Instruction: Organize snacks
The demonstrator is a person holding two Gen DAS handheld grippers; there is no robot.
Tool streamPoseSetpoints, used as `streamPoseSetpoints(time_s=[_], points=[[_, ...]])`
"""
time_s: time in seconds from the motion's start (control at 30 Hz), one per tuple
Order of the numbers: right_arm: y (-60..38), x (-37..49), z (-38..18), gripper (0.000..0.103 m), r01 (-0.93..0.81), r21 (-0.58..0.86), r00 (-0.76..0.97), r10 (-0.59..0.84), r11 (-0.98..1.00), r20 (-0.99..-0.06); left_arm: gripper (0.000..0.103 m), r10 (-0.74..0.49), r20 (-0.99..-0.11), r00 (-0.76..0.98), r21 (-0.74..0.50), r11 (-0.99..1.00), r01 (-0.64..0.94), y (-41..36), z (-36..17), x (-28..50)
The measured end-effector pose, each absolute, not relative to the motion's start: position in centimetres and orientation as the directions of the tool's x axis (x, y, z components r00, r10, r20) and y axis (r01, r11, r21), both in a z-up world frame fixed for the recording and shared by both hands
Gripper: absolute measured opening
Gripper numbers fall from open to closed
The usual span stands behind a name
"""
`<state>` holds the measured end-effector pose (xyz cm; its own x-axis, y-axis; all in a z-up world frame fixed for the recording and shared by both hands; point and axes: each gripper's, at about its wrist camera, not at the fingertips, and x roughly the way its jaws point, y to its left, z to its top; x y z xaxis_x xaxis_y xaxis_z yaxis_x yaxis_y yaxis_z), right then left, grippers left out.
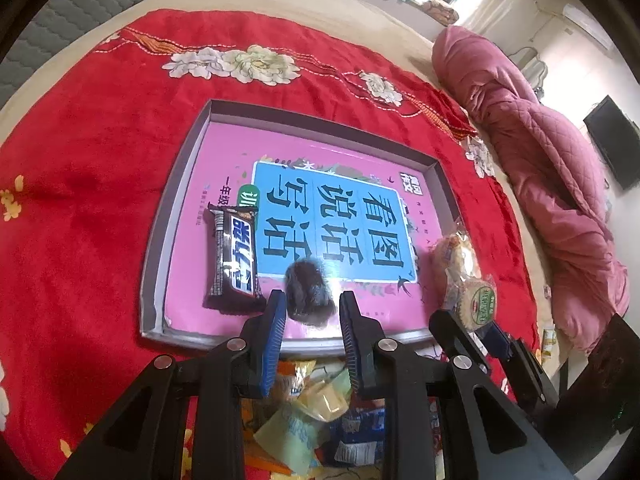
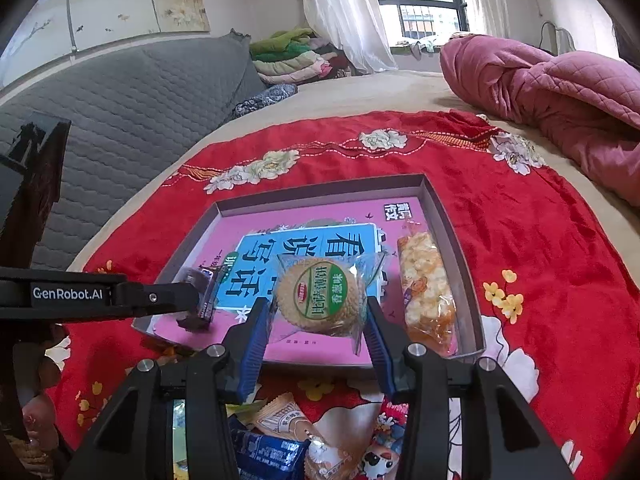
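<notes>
The left gripper (image 1: 312,300) held a small dark, blurred snack piece (image 1: 310,292) between its blue-padded jaws, low over the near part of the shallow grey cardboard tray (image 1: 184,152). In this tray lay a pink and blue book cover with large printed characters (image 1: 332,224), which made its floor. Just to the left of the dark piece, a dark brown chocolate bar in a shiny wrapper (image 1: 231,258) lay flat on the pink cover.

The right gripper (image 2: 316,312) grasped a round biscuit in a clear wrapper with a green label (image 2: 322,300), its jaws clenched on both sides of the packet, above the near middle of the tray. To the right of it, a long clear bag of pale puffed snack (image 2: 426,284) lay inside the tray along its right wall.

The tray stood on a red blanket with white flowers (image 2: 540,232), spread over the bed. Nearer than the tray, below both grippers, a loose pile of wrapped snacks in blue, yellow and orange packets (image 1: 320,420) lay on the blanket. A pink quilted duvet (image 2: 560,92) lay bunched at the far right side of the bed.
</notes>
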<state>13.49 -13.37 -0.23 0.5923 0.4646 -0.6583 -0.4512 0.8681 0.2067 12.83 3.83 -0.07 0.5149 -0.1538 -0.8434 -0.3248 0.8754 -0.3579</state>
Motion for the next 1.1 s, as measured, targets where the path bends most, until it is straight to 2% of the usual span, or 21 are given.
streamPoseSetpoints(time_s=[1.1], points=[[-12.0, 16.1, -3.7, 0.048, -0.421, 0.166, 0.547, 0.396, 0.892, -0.738, 0.028, -0.134, -0.883, 0.449, -0.29, 0.91, -0.297, 2.8, -2.7, 15.3]])
